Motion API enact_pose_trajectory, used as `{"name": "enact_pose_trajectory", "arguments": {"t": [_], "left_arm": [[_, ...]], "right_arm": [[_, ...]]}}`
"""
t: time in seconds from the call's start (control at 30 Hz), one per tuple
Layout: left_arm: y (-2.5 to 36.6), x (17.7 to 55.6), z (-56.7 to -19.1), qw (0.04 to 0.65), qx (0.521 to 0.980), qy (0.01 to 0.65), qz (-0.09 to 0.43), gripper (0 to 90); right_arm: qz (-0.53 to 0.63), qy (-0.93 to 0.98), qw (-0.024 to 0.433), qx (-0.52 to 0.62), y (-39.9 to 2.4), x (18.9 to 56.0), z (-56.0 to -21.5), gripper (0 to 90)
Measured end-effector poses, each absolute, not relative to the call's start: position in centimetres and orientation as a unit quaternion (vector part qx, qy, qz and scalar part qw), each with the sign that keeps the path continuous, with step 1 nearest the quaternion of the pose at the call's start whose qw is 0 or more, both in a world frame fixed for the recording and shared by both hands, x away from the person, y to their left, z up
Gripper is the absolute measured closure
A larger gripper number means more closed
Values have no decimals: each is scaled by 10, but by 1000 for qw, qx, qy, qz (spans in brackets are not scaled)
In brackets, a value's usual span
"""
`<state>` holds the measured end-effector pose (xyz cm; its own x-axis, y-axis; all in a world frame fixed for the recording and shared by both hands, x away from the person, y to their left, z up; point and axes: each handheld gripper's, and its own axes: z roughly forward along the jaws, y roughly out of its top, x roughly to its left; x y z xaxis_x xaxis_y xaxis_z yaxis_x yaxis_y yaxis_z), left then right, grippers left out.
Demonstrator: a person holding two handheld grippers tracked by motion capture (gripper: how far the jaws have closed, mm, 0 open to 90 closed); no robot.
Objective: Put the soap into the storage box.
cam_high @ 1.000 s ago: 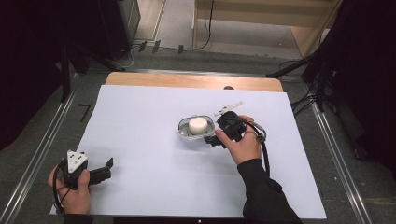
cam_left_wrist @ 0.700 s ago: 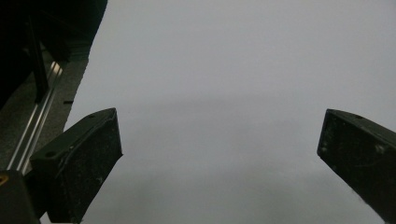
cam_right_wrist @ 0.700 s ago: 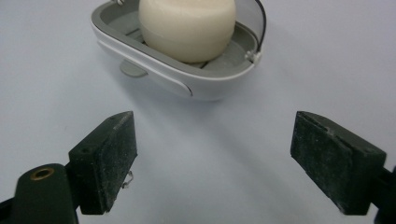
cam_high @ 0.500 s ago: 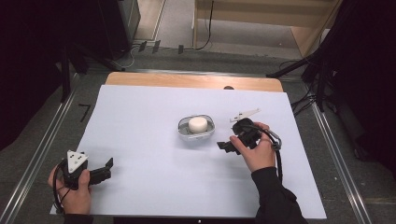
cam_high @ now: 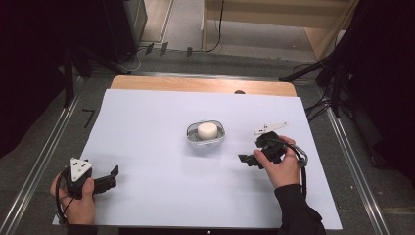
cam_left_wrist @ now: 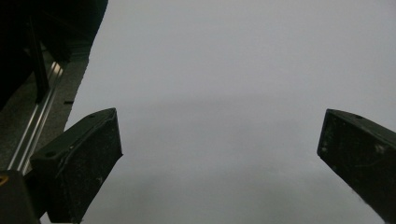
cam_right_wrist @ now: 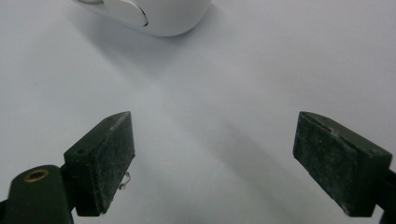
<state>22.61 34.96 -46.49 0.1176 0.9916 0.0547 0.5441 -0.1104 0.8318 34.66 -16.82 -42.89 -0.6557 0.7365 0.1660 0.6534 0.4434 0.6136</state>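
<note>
Beside the bowl (cam_high: 205,134), right hand-held gripper (cam_high: 247,160) withdrew, opening.

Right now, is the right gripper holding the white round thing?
No, the right gripper is open and empty on the table, while the white round thing sits in the small bowl.

Colours and patterns, tabletop set

White sheet (cam_high: 161,147): plain, unpatterned, pale with a faint blue-grey cast; shades to flat grey in the left gripper view. Table (cam_high: 195,84): light wood tone, bare strip along the far edge. Bowl (cam_high: 206,136): silvery, fine mesh pattern at the rim; glossy white in the right gripper view. Round piece (cam_high: 207,130) in the bowl: plain cream-white. Left gripper (cam_high: 111,177): black, with a pale grey three-cornered plate on top. Right gripper (cam_high: 244,159): black, white plate on its far side, grey cable; jaw faces matt black, lightly scuffed. Sleeve (cam_high: 298,210), near right: black. Floor (cam_high: 34,147): dark grey, with silver rails left and right.
</note>
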Motion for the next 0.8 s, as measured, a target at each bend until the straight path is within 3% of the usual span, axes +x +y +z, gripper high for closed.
{"name": "enact_pose_trajectory", "arguments": {"t": [0.53,0.8], "left_arm": [[349,226,-465,335,669,575,332,2],[349,226,-465,334,669,575,332,2]], "right_arm": [[338,829,76,438,-211,325,-447,123],[342,818,80,455,-232,313,-454,71]]}}
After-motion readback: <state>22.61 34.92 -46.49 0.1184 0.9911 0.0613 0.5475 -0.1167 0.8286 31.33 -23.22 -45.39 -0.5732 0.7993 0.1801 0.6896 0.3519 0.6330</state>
